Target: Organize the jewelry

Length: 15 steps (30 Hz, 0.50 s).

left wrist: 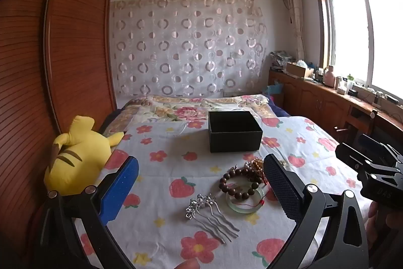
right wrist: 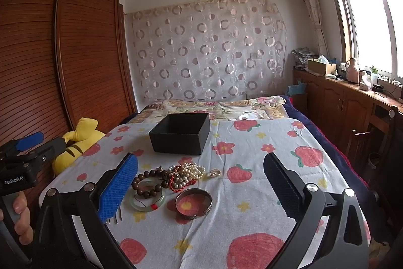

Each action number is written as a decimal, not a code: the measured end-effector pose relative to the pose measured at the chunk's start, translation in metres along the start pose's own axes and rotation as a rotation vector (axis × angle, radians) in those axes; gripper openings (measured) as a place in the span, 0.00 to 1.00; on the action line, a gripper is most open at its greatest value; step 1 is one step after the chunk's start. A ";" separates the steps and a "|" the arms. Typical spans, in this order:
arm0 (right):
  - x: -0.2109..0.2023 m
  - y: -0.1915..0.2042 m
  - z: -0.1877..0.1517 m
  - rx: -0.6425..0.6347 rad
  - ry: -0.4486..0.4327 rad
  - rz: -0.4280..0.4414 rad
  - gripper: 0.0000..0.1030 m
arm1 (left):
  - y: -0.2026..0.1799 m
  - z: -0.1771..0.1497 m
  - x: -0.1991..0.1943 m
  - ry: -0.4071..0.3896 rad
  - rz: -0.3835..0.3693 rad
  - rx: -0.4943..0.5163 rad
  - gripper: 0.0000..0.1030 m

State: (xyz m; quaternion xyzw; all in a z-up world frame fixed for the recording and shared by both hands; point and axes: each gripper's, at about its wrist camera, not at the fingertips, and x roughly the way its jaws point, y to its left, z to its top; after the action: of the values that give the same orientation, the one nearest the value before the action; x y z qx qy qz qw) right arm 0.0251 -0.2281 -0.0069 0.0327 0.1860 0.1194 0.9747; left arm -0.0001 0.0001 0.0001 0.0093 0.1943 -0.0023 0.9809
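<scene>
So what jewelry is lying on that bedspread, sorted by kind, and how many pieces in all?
Hair comb, silver: 1
Bangles, jade and silver: 2
Wooden bead bracelet: 1
Pearl strand heap: 1, strands too tangled to count
Small gold piece: 1
Total: 6 at least; the black box isn't counted.

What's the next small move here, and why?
Probably ease the left gripper down and forward onto the silver hair comb and close on it. Both grippers are open and holding nothing, the black box stands open and looks empty, and all the jewelry lies on the cloth. The comb lies nearest, apart from the bead pile.
</scene>
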 end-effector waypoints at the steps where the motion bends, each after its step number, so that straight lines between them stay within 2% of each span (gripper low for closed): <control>1: 0.000 0.000 0.000 0.001 -0.004 0.001 0.98 | 0.000 0.000 0.000 0.001 -0.001 -0.001 0.93; 15: -0.001 0.000 0.001 -0.001 -0.004 0.000 0.98 | 0.000 0.000 0.000 0.003 -0.002 -0.002 0.93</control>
State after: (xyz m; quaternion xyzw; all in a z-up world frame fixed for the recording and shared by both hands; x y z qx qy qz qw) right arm 0.0242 -0.2286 -0.0053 0.0325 0.1838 0.1196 0.9751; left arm 0.0000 0.0002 0.0001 0.0082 0.1956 -0.0029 0.9806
